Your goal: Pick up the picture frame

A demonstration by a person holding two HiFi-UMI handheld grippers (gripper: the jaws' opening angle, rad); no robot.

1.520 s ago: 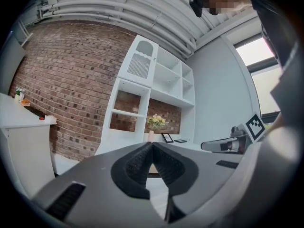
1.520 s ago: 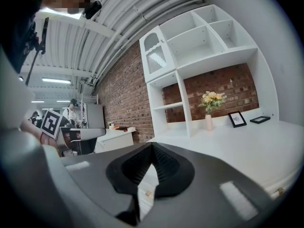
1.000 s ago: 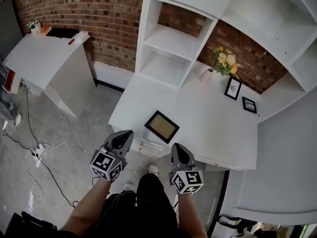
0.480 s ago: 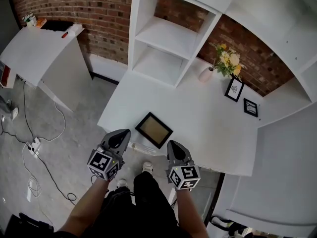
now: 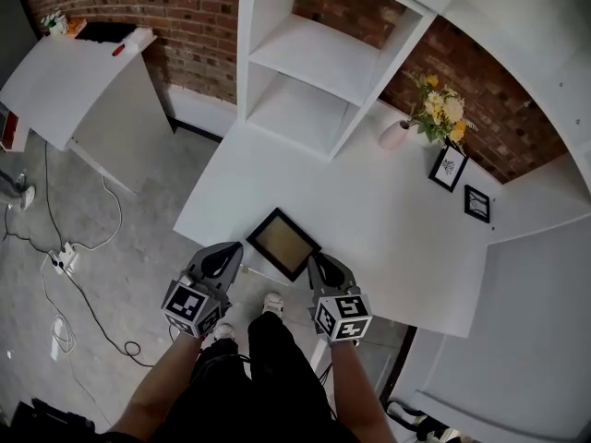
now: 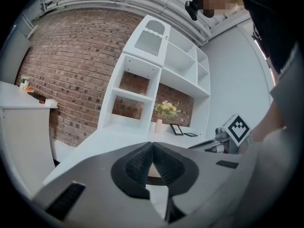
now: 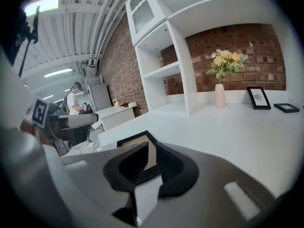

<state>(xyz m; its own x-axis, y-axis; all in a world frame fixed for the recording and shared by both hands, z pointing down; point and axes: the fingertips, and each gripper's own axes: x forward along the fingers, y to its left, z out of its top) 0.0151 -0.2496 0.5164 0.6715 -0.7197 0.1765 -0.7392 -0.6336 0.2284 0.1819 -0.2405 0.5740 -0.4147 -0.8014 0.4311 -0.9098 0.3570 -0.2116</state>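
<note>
The picture frame [image 5: 283, 243], black-edged with a tan inside, lies flat on the white desk [image 5: 406, 238] near its front edge. My left gripper [image 5: 233, 249] hovers just off the frame's near left side with its jaws shut and empty; in the left gripper view its tips [image 6: 152, 145] meet, and a sliver of the frame [image 6: 155, 170] shows below them. My right gripper [image 5: 317, 261] sits at the frame's near right corner. Its jaws [image 7: 151, 148] are opening, with a narrow gap and nothing clamped; the frame [image 7: 135, 143] lies just beyond the gap.
A white shelf unit [image 5: 305, 63] stands at the desk's back. A pink vase of yellow flowers [image 5: 397, 135] and two small framed pictures [image 5: 449, 167] [image 5: 477, 203] sit at the back right. A second white table [image 5: 65, 72] and floor cables [image 5: 65, 266] are at the left.
Both grippers have come forward and down towards the frame. The right one now sits by its near right corner.
</note>
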